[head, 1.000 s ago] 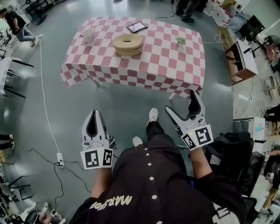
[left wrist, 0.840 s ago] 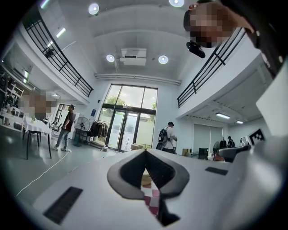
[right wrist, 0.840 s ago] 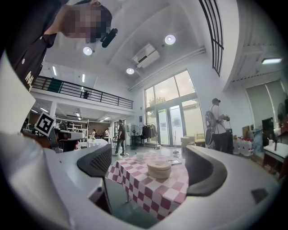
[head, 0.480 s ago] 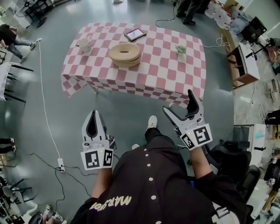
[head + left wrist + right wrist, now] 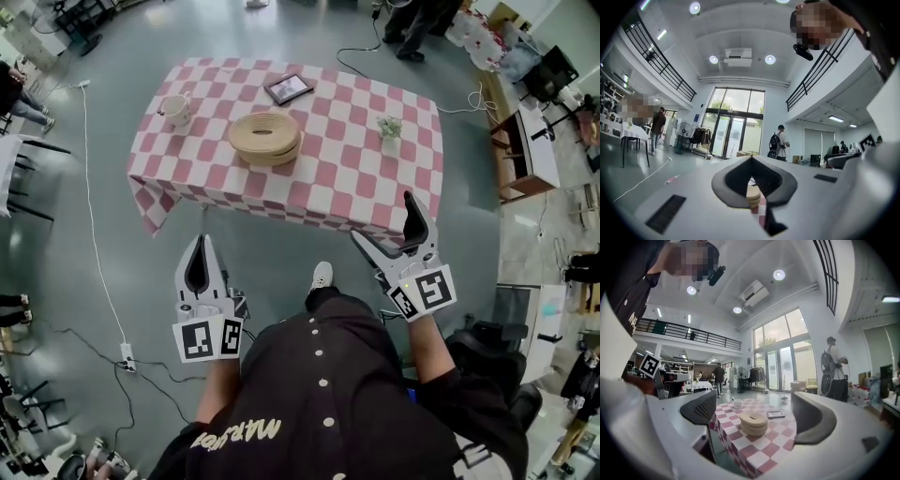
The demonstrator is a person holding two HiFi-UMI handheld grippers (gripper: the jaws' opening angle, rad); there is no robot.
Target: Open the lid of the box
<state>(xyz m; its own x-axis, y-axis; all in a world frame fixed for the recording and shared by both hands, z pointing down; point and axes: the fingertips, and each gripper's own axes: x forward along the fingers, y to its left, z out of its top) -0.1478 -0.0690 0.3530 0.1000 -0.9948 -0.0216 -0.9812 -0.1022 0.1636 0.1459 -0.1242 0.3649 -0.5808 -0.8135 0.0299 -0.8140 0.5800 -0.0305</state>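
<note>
A round tan wooden box (image 5: pixel 265 138) with its lid on sits on the table with a red-and-white checked cloth (image 5: pixel 328 178). The right gripper view shows the same box (image 5: pixel 754 423) ahead between the jaws. Through the left gripper's closed jaws a sliver of the box (image 5: pixel 753 196) shows. My left gripper (image 5: pixel 199 246) hangs shut over the floor, well short of the table. My right gripper (image 5: pixel 389 225) is open and empty, near the table's front right edge.
On the table stand a white cup (image 5: pixel 176 109), a small dark tablet (image 5: pixel 288 89) and a small potted plant (image 5: pixel 390 127). A white cable (image 5: pixel 94 225) with a power strip (image 5: pixel 126 356) lies on the floor at left. Desks and chairs line the right side.
The table has drawn closer in the head view as I walk toward it. Both grippers keep their pose; the right one now reaches the table's front edge.
</note>
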